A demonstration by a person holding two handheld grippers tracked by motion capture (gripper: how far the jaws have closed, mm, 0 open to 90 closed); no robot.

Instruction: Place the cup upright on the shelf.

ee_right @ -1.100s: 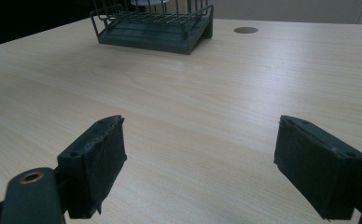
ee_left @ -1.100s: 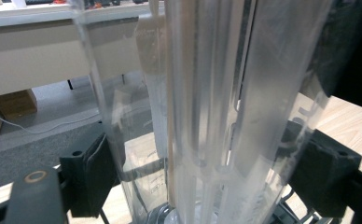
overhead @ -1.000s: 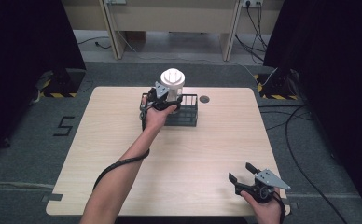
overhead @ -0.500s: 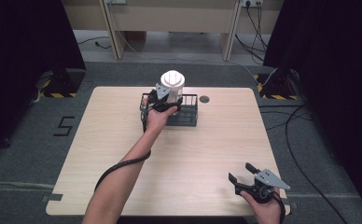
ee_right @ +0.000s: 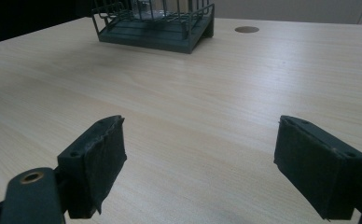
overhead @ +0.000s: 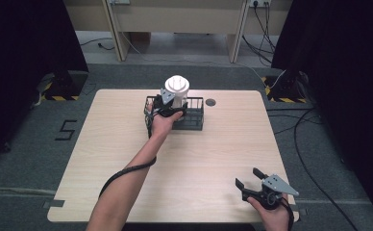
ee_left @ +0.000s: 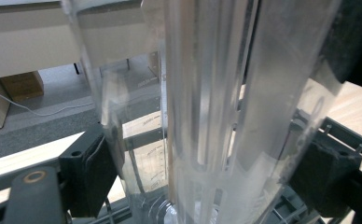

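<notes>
Up at the far side of the table (overhead: 127, 144), the left tongs (overhead: 167, 102) were clamped on a clear plastic jar (ee_left: 226, 107) with a white lid (overhead: 177, 84), standing in a dark wire basket (overhead: 194, 120). Well nearer than the basket, the right tongs (overhead: 250, 179) sat spread apart, holding nothing.

Left gripper (overhead: 167, 102) is up at the table's (overhead: 127, 144) far edge, right against a white cylindrical container (overhead: 177, 91) standing in a dark wire basket (overhead: 194, 118). Right gripper (overhead: 252, 180) sits near the front right corner, jaws spread apart.
</notes>
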